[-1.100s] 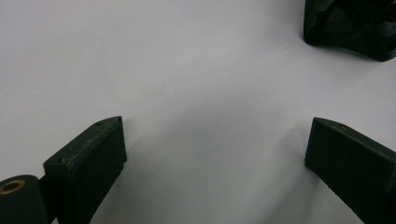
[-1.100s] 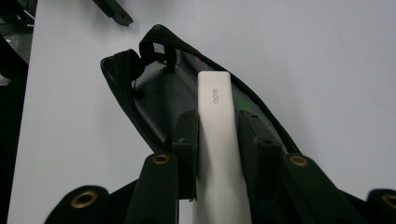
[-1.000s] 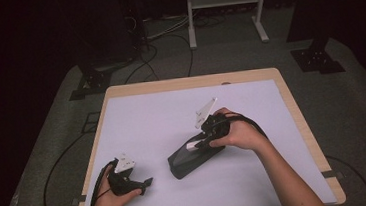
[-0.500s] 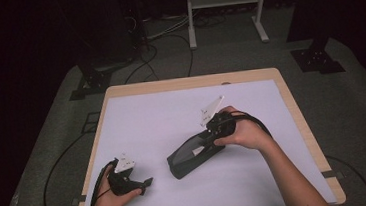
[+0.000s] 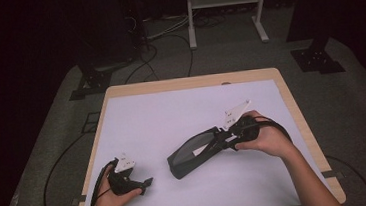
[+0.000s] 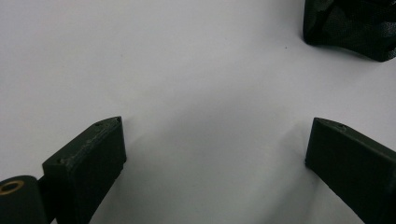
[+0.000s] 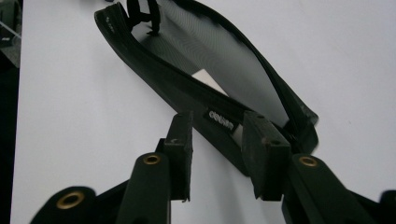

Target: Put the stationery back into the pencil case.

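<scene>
Black mesh pouch point(image 5: 193, 154) lies flat mid-table, slightly right of centre, mouth end toward right gripper point(image 7: 215, 140). Its jaws straddle pouch's labelled rim, have just been opening, pads seemingly off fabric: release step, likely. Left gripper point(image 6: 215, 144) rests wide open, empty, on white table point(image 5: 171, 109), near-left corner. Next: back right gripper clear without dragging pouch.

A table point(image 5: 137, 117) with a white top and a pale wooden rim carries a black mesh pouch point(image 5: 191, 155), which lies slantwise near the middle, toward the near edge. The table stands on a grey floor point(image 5: 48, 140) crossed by dark cables point(image 5: 58, 161).
</scene>
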